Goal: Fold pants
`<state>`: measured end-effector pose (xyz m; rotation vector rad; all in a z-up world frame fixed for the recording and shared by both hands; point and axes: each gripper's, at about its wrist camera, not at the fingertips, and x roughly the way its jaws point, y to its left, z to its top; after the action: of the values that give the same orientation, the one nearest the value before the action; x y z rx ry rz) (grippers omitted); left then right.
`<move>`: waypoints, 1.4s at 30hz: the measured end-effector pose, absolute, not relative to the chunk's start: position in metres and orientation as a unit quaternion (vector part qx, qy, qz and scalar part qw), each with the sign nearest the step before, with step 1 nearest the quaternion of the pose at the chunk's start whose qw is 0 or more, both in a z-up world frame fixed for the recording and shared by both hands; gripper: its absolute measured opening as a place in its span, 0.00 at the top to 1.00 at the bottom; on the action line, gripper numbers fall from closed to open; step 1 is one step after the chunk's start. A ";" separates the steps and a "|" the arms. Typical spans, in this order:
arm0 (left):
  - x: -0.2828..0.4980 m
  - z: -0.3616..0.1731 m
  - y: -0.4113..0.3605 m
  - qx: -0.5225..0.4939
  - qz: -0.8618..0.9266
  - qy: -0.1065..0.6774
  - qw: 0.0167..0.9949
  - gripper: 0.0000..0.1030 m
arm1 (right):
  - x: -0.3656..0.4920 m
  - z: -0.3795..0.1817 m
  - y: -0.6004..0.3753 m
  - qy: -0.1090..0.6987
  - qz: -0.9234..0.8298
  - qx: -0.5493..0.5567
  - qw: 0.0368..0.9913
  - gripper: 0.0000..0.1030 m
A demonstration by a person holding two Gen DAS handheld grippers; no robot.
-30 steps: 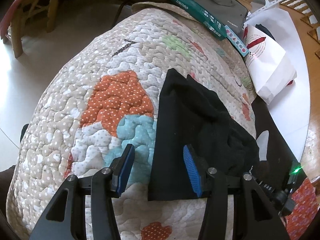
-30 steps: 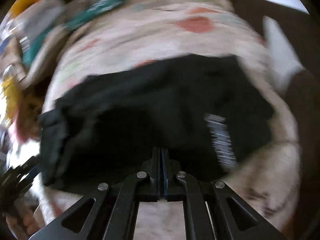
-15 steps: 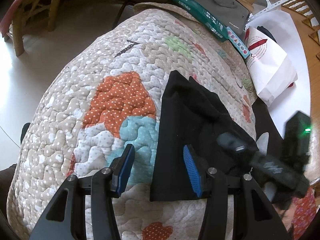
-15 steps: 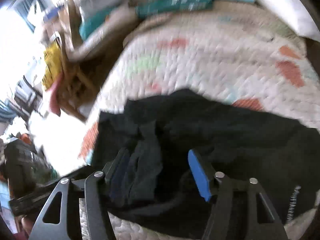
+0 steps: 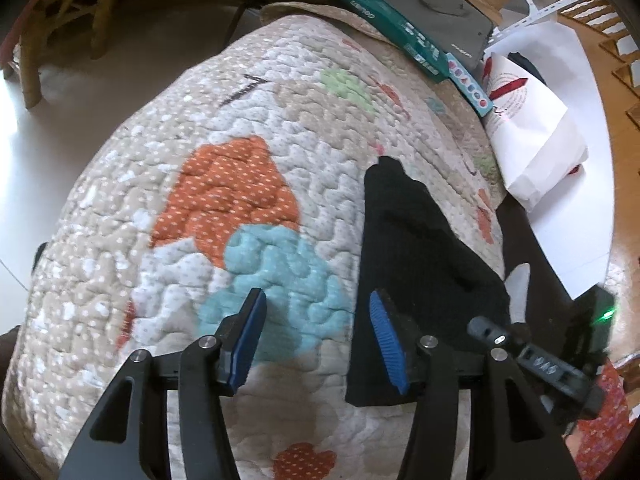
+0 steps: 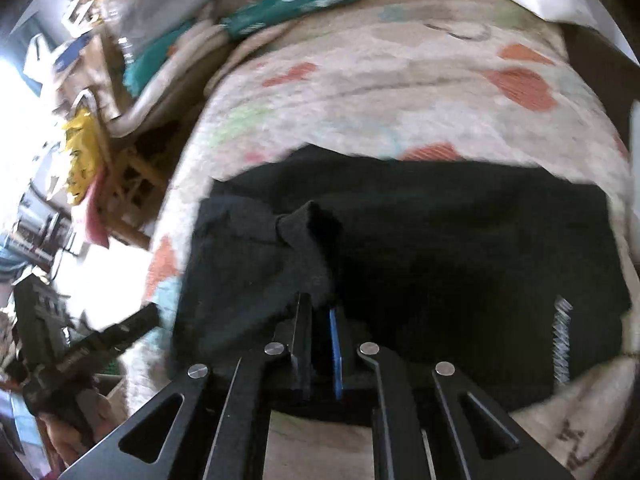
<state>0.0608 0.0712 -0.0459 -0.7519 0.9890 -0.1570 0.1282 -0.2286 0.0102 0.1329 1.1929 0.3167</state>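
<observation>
Left wrist view: the left gripper [image 5: 316,336] hangs over a patchwork quilt [image 5: 224,208], its blue-padded fingers [image 5: 248,336] spread wide with nothing between them. Below the gap lies a turquoise patch, an orange dotted one just beyond it. The black pants [image 5: 408,248] lie folded on the quilt toward its right edge, their left border running under the right-hand finger; whether that finger touches the cloth cannot be told. Behind the quilt's far edge sit a green box [image 5: 392,20] and a dark flat case [image 5: 440,4], with a white paper bag [image 5: 536,136] off the far right corner. The right gripper [image 5: 520,344] shows at the pants' near right corner.

Right wrist view, somewhat blurred: the right gripper [image 6: 320,336] has its fingers drawn nearly together, pinching a raised fold of the black pants [image 6: 440,248], which peaks just above the tips. The rest of the garment lies flat across the quilt [image 6: 400,92], a white printed mark [image 6: 562,344] near its right end. The left gripper [image 6: 92,348] appears at the quilt's left edge.
</observation>
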 end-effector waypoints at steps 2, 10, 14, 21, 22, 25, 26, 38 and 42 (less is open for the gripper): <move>0.061 -0.045 0.066 -0.348 -0.081 0.462 0.812 0.47 | 0.123 0.002 -0.241 0.574 0.135 0.067 0.805 0.89; 0.066 -0.044 0.036 -0.306 -0.108 0.463 0.825 0.41 | 0.135 0.034 -0.236 0.531 0.095 0.026 0.841 0.51; 0.066 -0.044 0.016 -0.269 -0.133 0.478 0.826 0.64 | 0.161 0.053 -0.198 0.518 0.162 0.015 0.840 0.51; 0.064 -0.049 0.011 -0.261 -0.132 0.492 0.820 0.80 | 0.215 0.023 -0.115 0.567 0.251 -0.021 0.784 0.51; 0.064 -0.049 0.011 -0.264 -0.130 0.493 0.819 0.80 | 0.221 0.017 -0.106 0.575 0.252 -0.023 0.778 0.51; 0.062 -0.048 0.012 -0.257 -0.125 0.493 0.822 0.80 | 0.232 -0.002 -0.083 0.601 0.243 -0.066 0.758 0.51; 0.063 -0.047 0.011 -0.254 -0.123 0.493 0.823 0.80 | 0.233 -0.009 -0.075 0.607 0.240 -0.090 0.752 0.51; 0.062 -0.046 -0.002 -0.245 -0.111 0.495 0.826 0.79 | 0.260 -0.012 -0.053 0.574 0.207 -0.113 0.784 0.86; 0.062 -0.043 0.005 -0.252 -0.109 0.499 0.822 0.74 | 0.256 0.025 -0.109 0.543 0.186 -0.038 0.818 0.62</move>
<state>0.0619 0.0053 -0.0425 -0.5351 1.0608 -0.2316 0.2555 -0.1089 0.0248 -0.0808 1.1577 0.3956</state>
